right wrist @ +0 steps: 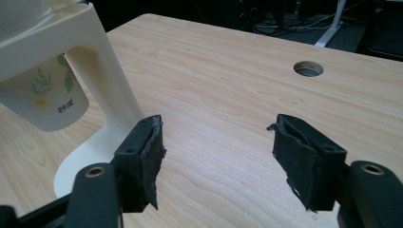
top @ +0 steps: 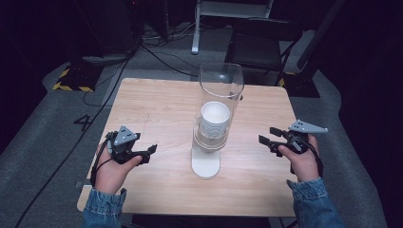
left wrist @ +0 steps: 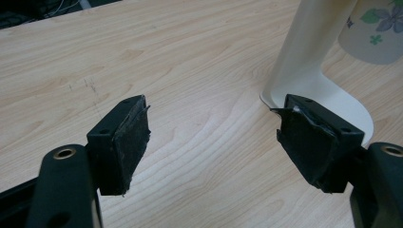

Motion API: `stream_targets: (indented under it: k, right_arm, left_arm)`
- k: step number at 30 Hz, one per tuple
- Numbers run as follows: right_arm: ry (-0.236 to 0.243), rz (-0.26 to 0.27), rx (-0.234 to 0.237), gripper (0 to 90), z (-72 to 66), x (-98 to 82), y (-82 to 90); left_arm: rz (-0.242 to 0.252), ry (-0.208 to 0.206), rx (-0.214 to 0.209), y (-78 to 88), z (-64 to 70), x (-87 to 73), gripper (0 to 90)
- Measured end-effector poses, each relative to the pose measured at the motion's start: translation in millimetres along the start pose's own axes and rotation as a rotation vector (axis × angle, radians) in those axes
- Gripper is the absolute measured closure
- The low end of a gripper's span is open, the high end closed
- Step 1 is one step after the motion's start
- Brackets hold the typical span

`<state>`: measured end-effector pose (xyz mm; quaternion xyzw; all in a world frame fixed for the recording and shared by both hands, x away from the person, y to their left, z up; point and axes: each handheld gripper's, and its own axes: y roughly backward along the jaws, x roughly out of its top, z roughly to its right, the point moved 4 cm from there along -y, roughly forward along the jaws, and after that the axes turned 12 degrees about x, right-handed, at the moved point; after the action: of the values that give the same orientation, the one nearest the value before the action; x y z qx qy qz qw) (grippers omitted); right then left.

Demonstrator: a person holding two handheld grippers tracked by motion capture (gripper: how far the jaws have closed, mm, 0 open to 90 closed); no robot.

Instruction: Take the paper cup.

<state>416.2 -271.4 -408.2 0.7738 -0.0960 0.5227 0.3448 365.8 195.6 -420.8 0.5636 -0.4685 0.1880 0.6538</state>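
Here, in the high view, a light wooden table (top: 157,109) stands on a grey floor, and a cup dispenser (top: 216,118) stands near its middle. The dispenser has a clear tube on top, a stack of paper cups (top: 215,118) inside it, and a flat cream base (top: 206,164) that rests on the table. The left gripper (top: 151,151) is held by the left hand (top: 110,171) at the left side of the table, well apart from the dispenser, and its jaws point to the right. The right gripper (top: 267,135) is held by the right hand (top: 300,160) at the right side, and its jaws point to the left, toward the dispenser. Both sleeves are blue denim.

In the left gripper view, the two black jaws stand wide apart with nothing between them, above the bare wood. The cream post and base of the dispenser are just beyond the right jaw, and the lowest cup (left wrist: 375,33), with a flower print, hangs at the upper right.

In the right gripper view, the jaws also stand wide apart and hold nothing. The dispenser post is just beyond the left jaw, and the printed cup hangs under the dispenser at the left. A round hole (right wrist: 308,69) is in the table top further away.
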Motion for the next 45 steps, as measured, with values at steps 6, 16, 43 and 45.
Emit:
stream_targets:
  k: [6, 16, 43, 45]
  right_arm:
    - [0.014, 0.015, 0.000, 32.2, -3.7, 1.7, 0.6]
    - [0.021, 0.009, 0.007, 28.5, -16.4, 6.1, -6.4]
    - [0.155, -0.060, 0.249, 17.7, -95.1, -0.4, -83.0]
    - [0.156, -0.055, 0.251, 17.5, -95.1, -2.9, -86.5]
  left_arm:
    - [0.003, -0.005, 0.004, 1.2, 0.6, 2.9, 25.7]
    - [-0.001, -0.003, -0.011, 1.1, 1.0, -0.7, 25.7]
    - [-0.012, 0.017, -0.009, 0.1, -2.6, -6.3, 25.8]
    - [-0.019, 0.014, -0.012, -1.7, -2.3, -7.2, 25.8]
